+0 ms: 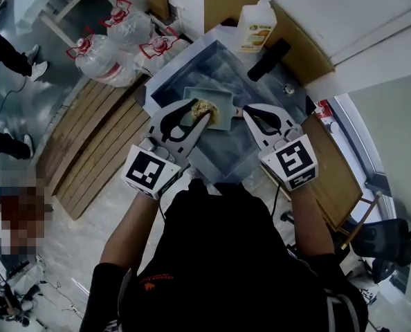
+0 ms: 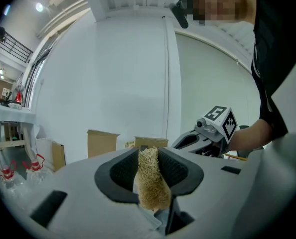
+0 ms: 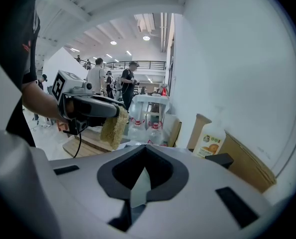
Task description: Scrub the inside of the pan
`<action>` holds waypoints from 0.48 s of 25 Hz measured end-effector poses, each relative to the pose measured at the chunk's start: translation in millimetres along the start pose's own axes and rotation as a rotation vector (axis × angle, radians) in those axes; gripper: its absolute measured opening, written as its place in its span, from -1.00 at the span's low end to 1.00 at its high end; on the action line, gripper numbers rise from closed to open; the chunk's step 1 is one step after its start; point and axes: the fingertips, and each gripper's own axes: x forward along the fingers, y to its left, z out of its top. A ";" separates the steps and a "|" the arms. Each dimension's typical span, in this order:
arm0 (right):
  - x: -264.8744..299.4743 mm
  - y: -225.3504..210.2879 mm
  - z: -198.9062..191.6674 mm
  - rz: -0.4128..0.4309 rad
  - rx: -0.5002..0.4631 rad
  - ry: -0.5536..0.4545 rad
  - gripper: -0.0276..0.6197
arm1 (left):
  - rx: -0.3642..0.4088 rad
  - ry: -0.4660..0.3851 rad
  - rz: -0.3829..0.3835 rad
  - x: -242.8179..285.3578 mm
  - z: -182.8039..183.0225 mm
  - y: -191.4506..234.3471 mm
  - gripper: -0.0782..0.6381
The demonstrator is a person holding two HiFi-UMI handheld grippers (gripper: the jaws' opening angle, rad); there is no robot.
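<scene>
A pale green rectangular pan (image 1: 212, 95) lies in the steel sink (image 1: 169, 81). My left gripper (image 1: 200, 111) hangs over the pan's near edge, shut on a tan fibrous scrub sponge (image 1: 205, 107). In the left gripper view the sponge (image 2: 150, 183) stands squeezed between the dark pads of that gripper (image 2: 148, 153), and the right gripper (image 2: 213, 128) shows beyond it. My right gripper (image 1: 245, 111) is beside the pan's right edge, shut, with nothing seen between its pads (image 3: 145, 153). From the right gripper view I see the left gripper (image 3: 88, 106) with the sponge (image 3: 114, 126) hanging from it.
A soap bottle (image 1: 255, 25) stands on the counter behind the sink, also seen as the soap bottle (image 3: 209, 141) against the wall. A black object (image 1: 269, 59) lies at the sink's back right. Large water bottles (image 1: 108, 54) and a wooden pallet (image 1: 102, 144) are on the floor at left.
</scene>
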 end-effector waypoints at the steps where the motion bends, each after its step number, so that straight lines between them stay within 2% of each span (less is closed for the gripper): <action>1: 0.2 0.4 0.7 0.001 0.002 -0.002 -0.90 | 0.000 0.001 0.001 -0.6 -0.1 0.7 -0.44; 12: 6.6 -4.8 0.8 -0.006 0.044 -0.019 -0.90 | -0.004 0.017 -0.004 2.6 -6.2 9.6 -0.44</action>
